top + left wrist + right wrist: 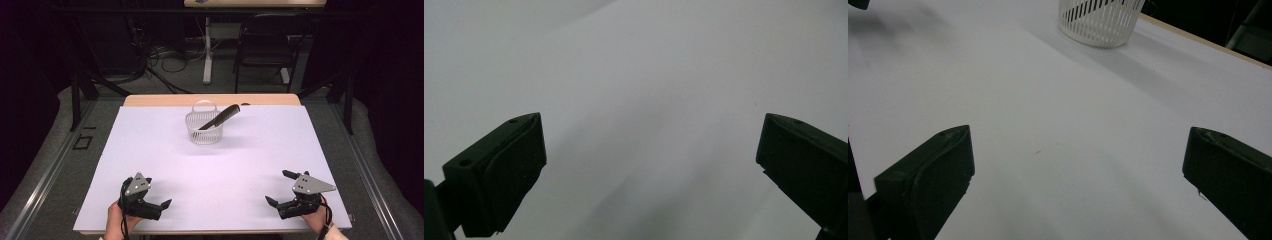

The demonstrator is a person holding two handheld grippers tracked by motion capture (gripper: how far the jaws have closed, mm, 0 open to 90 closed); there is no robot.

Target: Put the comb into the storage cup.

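Note:
A white slatted basket (205, 129) with a handle stands on the white table sheet (225, 165), toward the far middle. A dark comb (222, 116) leans in it, its end poking out over the right rim. My left gripper (150, 198) rests near the front left edge, jaws wide open over bare sheet (651, 145). At the front right, my right gripper (276, 186) is also open and empty. In the right gripper view the basket (1098, 20) sits far ahead of the spread jaws (1078, 150).
A strip of wooden table edge (210, 100) shows beyond the sheet. Behind the table are a dark chair (265, 45), a white desk leg (207, 50) and floor cables (165, 60). Grey floor rails run down both sides.

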